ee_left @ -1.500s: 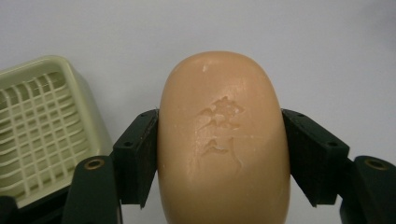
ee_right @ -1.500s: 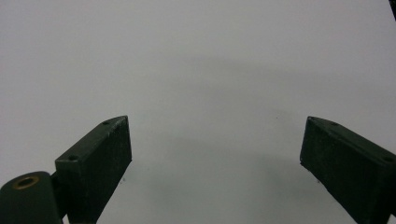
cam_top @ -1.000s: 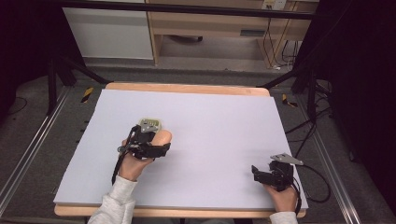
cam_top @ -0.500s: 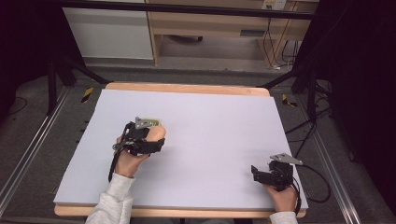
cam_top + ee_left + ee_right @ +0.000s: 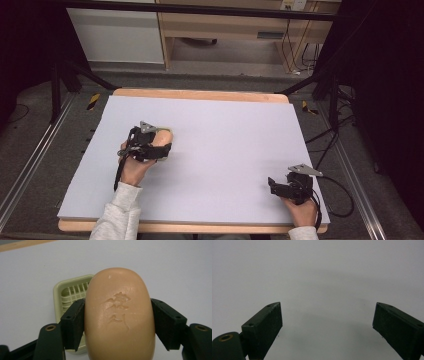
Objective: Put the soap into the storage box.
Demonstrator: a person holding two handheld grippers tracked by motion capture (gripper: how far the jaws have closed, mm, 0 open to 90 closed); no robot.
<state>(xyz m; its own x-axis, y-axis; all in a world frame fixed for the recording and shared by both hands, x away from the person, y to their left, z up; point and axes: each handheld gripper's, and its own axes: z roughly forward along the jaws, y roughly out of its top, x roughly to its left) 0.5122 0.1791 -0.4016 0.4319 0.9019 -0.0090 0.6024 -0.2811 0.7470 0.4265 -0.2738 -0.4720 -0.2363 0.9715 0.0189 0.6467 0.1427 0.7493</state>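
pale lavender table mat (image 5: pixel 225 150) under dim light: left gripper (image 5: pixel 117 322) clamped on a smooth tan oval soap bar (image 5: pixel 120 315), held just above a pale green slotted plastic soap dish (image 5: pixel 71 293); setting it down remains. right gripper (image 5: pixel 327 322) rests apart, jaws wide.

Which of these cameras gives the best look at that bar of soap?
The left gripper view: the soap sits close up, stamped marks readable, clamped between the left hand-held gripper's jaws above a pale green soap dish. The high view gives just a small peach sliver of it. The right gripper view faces bare table.
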